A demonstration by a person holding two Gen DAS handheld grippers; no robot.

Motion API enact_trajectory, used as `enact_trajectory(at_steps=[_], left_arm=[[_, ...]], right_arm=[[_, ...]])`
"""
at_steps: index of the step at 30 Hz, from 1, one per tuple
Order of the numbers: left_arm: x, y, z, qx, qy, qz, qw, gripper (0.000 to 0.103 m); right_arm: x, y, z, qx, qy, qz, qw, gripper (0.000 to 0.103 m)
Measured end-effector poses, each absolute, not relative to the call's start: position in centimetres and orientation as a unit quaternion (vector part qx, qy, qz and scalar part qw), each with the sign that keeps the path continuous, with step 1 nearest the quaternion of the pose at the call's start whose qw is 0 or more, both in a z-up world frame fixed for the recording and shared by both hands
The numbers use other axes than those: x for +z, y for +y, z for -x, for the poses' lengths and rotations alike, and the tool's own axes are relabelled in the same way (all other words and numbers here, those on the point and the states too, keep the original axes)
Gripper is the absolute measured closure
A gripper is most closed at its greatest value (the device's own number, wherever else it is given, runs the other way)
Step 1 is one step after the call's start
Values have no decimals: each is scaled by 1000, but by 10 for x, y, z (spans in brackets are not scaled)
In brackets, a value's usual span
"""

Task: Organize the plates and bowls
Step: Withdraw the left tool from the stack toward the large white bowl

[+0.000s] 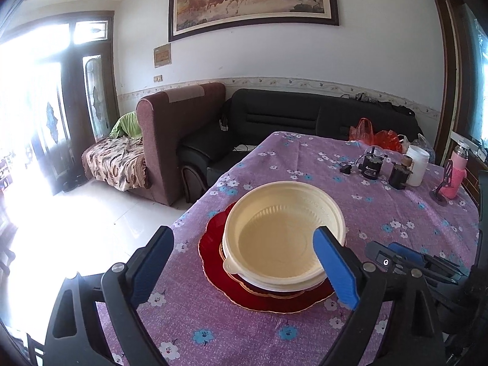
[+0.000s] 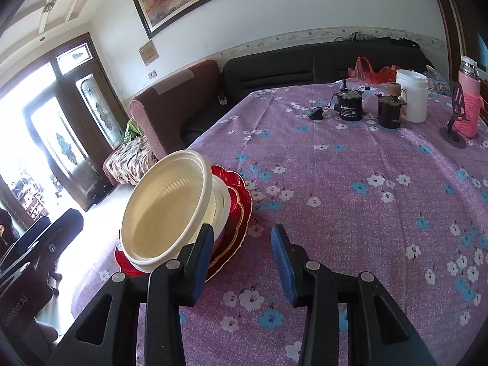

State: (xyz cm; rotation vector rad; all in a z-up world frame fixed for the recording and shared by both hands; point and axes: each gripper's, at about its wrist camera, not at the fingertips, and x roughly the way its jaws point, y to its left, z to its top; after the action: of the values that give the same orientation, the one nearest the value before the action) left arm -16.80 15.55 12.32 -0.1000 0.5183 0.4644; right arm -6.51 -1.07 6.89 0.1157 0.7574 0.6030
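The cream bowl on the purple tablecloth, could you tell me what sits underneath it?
The cream bowl rests on a smaller gold-rimmed red plate, which lies on a larger red plate. A second cream rim shows just below it. The plates' centres are covered.

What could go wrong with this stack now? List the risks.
1. The cream bowl sits tilted on the red plates; a nudge could tip it.
2. The stack stands near the table edge, so it might slide off.
3. The right gripper, open, has a finger beside the bowl's rim and could knock it.
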Motion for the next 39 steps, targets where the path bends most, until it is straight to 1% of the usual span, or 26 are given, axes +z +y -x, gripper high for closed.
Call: enact_trajectory(at_steps=[8,12,22,39], left_arm=[[124,149,172,235,256,44,937,9],[124,146,172,238,259,38,935,5],[122,131,176,229,265,22,936,4],[115,93,180,166,273,6,948,4]], right_arm=[[66,-22,71,288,368,-64,882,59],[66,-25,75,290,365,-64,883,55],[66,-40,89,287,359,-67,886,53],[70,-89,117,254,341,-79,902,46]])
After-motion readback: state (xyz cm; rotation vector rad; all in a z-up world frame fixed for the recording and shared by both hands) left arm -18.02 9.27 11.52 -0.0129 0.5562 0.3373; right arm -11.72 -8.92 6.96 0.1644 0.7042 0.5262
